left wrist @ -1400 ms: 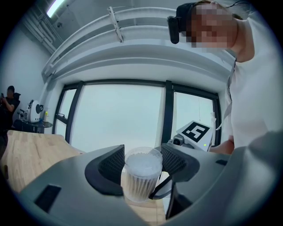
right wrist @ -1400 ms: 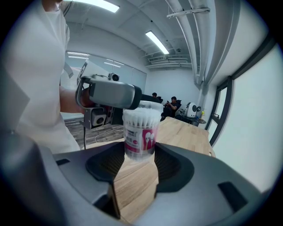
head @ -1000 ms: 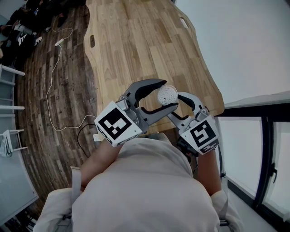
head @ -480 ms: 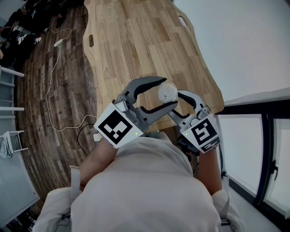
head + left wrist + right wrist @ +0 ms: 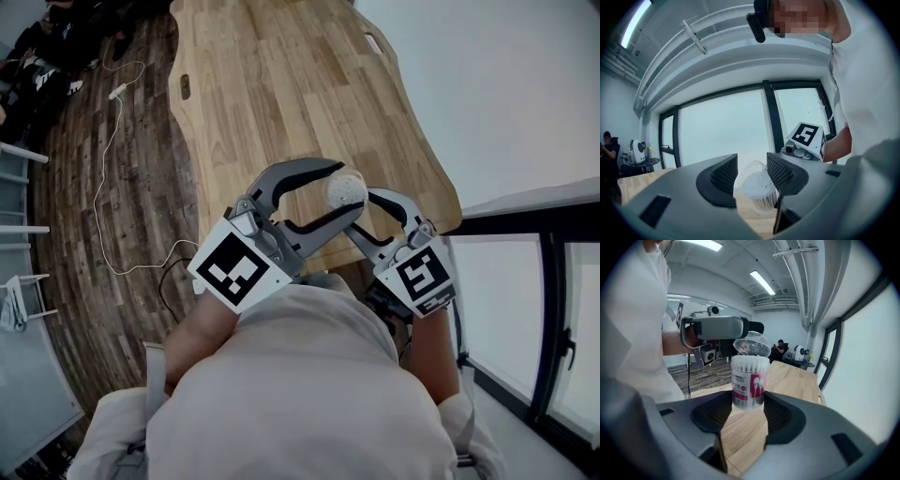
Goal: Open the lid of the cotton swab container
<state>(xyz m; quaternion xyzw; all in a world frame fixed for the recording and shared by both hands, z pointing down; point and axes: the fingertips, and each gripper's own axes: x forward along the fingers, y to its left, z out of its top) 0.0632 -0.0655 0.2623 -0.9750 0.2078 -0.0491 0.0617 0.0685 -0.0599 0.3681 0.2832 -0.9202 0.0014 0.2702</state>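
The cotton swab container [image 5: 749,380] is a clear round tub packed with white swabs, with a pink label. My right gripper [image 5: 747,411] is shut on its lower body and holds it upright above the wooden table [image 5: 281,84]. The clear domed lid [image 5: 752,344] stands tilted up over the swabs. My left gripper [image 5: 339,195] reaches in from the left. Its jaws are closing, one on each side of the lid [image 5: 754,168], with a small gap still showing. In the head view the container's top [image 5: 345,190] shows between both grippers, with the right gripper [image 5: 364,217] below it.
The table's near edge runs just beyond the grippers. A white cable [image 5: 108,178] lies on the dark plank floor at the left. A window frame [image 5: 525,220] and glass are on the right. The person's torso fills the lower part of the head view.
The left gripper's jaws have narrowed around the container's top and the gripper has shifted slightly left. The right gripper and the container have stayed put.
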